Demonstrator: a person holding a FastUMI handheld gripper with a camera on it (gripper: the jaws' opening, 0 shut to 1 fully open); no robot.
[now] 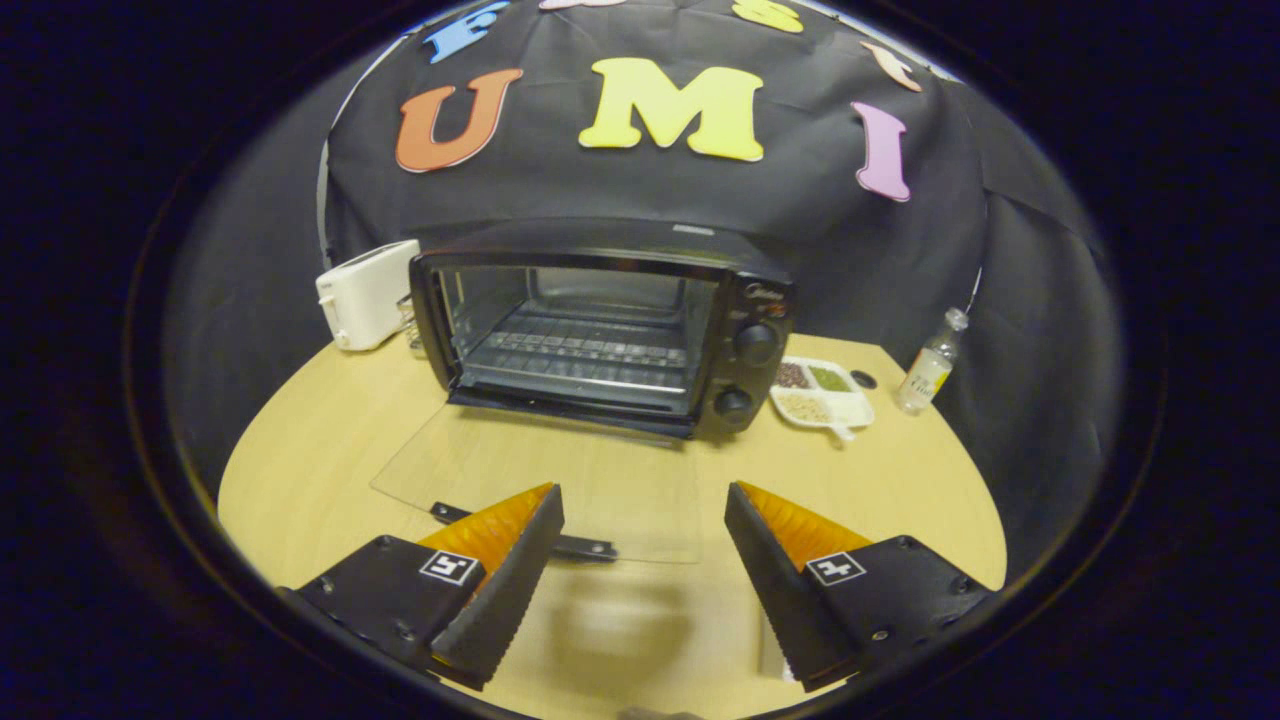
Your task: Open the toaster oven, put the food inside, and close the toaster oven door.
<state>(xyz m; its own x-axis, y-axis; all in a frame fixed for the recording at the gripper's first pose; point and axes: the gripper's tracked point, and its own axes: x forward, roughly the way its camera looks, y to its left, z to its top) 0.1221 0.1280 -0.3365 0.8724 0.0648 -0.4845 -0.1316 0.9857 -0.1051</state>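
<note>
A black toaster oven (600, 320) stands at the back of the wooden table (320, 470). Its glass door (560, 480) is folded all the way down and lies flat toward me. The door's dark handle (580, 546) sits just ahead of my left finger. Inside the oven a wire rack (580, 350) is bare. My gripper (640, 510) hovers over the table in front of the door. Its fingers are spread wide, with nothing between them. A white divided plate (822, 394) with dark, green and pale food rests right of the oven.
Left of the oven, a white toaster (365, 292) stands against the booth wall. A small clear bottle (930, 365) with yellowish liquid stands near the table's right edge. A small dark disc (864, 379) lies between the plate and the bottle.
</note>
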